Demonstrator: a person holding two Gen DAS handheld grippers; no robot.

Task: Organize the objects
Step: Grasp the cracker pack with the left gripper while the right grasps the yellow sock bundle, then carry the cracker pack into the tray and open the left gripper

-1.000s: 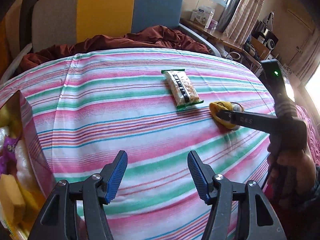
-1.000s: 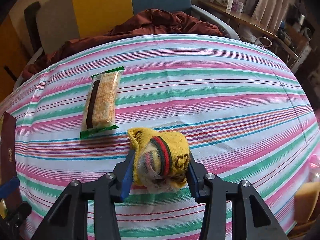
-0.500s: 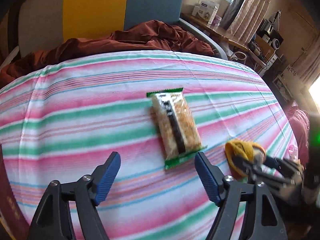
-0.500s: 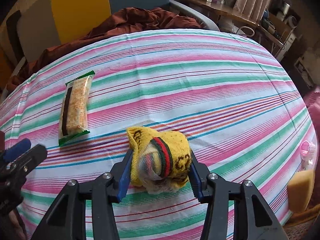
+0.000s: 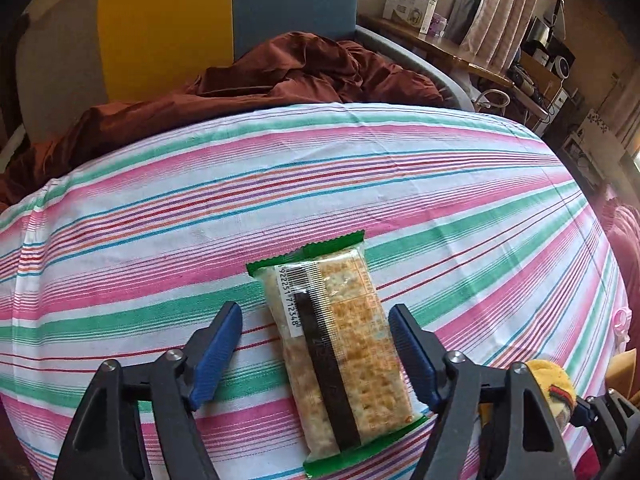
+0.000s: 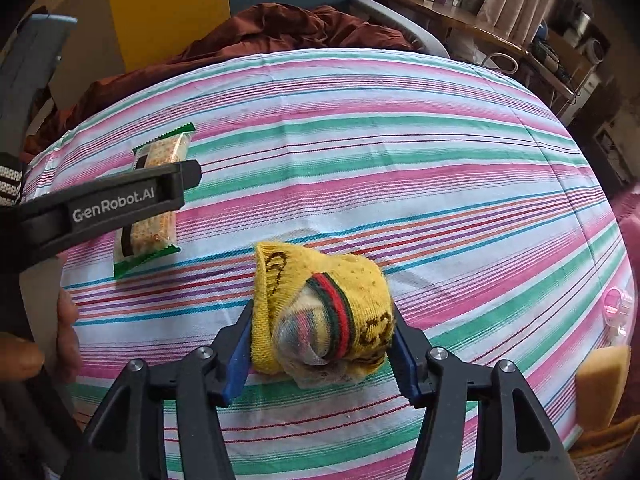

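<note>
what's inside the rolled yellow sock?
The yellow sock is rolled around a second, striped sock, whose pale, multicoloured end pokes out of its red-and-green cuff. How much of it is bundled inside is covered. It sits between the right gripper's fingers.

The black arm of the left gripper [image 6: 108,204] carries "GenRobot.AI" in white letters. The cracker packet [image 5: 336,356] has a white barcode label with digits running along it, roughly "922251712348". The yellow rolled sock [image 6: 320,320] bears dark woven letters, too folded to read.
</note>
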